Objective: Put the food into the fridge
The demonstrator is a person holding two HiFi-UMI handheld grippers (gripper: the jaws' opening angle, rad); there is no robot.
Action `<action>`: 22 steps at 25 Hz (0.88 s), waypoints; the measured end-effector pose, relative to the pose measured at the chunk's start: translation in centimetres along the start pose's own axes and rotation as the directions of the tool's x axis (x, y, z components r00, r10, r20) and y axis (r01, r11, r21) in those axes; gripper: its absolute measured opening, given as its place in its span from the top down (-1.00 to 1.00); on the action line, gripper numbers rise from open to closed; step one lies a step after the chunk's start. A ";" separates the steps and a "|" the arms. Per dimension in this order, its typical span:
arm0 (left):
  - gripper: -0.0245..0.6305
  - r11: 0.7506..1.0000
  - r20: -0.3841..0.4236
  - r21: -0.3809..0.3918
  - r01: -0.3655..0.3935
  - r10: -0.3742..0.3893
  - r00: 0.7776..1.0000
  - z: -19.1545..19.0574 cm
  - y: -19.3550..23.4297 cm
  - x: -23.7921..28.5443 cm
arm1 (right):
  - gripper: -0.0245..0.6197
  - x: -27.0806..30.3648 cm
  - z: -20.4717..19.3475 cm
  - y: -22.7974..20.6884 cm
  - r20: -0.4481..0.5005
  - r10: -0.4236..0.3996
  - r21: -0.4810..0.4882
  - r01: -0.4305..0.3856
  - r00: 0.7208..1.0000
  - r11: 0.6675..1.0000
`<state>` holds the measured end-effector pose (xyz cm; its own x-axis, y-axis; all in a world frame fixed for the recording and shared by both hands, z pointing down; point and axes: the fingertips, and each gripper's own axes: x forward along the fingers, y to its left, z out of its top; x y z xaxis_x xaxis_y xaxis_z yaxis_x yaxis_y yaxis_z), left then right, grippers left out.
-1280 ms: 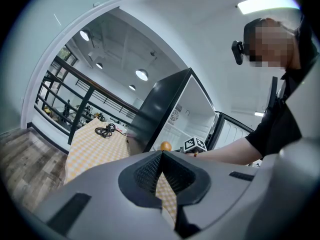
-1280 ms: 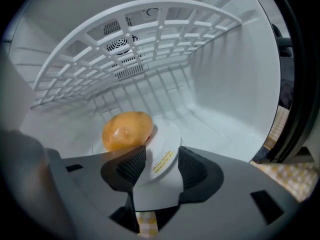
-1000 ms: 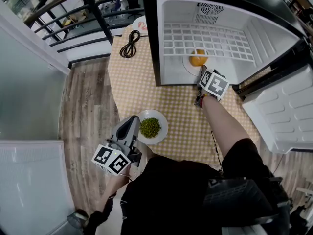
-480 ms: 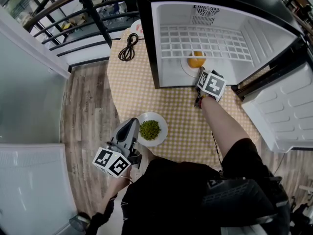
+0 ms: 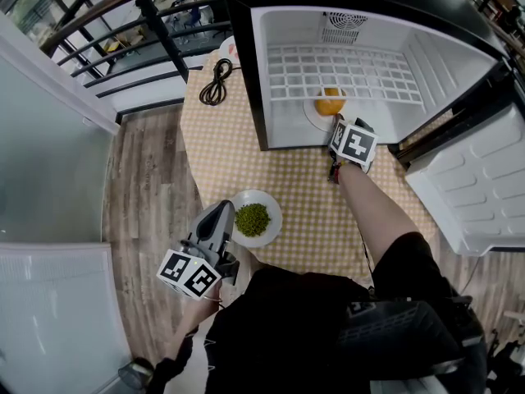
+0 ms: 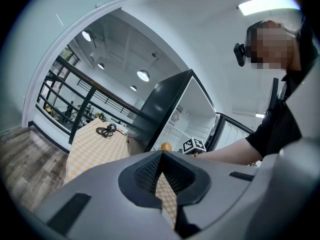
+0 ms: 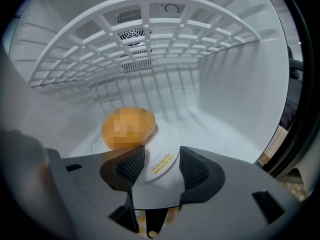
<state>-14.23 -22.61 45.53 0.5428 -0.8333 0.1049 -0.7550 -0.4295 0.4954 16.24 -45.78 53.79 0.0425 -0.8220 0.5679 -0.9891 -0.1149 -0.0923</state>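
Fridge: door open, stood on counter | white plate with orange food: set on fridge floor, under wire shelf | right hand-held gripper: jaws opening, plate rim lying between them, not pressed | left hand-held gripper: jaws closed together, nothing gripped | plate of green food: set on counter, just beside left hand-held gripper.

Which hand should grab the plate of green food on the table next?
Left. The left tool sits right beside the green food plate; the right tool is at the fridge, jaws opening around the orange food's plate.
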 end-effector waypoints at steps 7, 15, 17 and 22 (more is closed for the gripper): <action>0.89 1.000 -0.001 -0.002 0.000 0.000 1.000 -0.1 -0.2 -0.1 | 0.26 -0.2 0.3 0.2 0.010 -0.008 -0.080 0.009 1.000 0.997; 0.89 1.000 0.001 -0.002 -0.009 0.009 1.000 -0.1 0.1 -0.6 | 0.25 -0.3 0.4 -0.7 0.021 -0.015 -0.104 0.017 1.000 0.994; 0.89 1.000 0.001 -0.002 -0.009 0.009 1.000 -0.1 0.0 -0.8 | 0.25 -0.5 0.5 -1.3 0.032 -0.017 -0.084 0.020 0.999 0.996; 0.89 1.000 -0.004 0.015 0.006 -0.006 1.000 0.1 -0.5 -1.1 | 0.26 -1.8 1.6 -3.1 0.128 -0.002 0.038 -0.003 0.992 0.999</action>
<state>-14.47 -21.47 45.09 0.5492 -0.8290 0.1056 -0.7570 -0.4400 0.4832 19.49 -44.82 51.75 0.0620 -0.8866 0.4584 -0.9832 -0.1333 -0.1249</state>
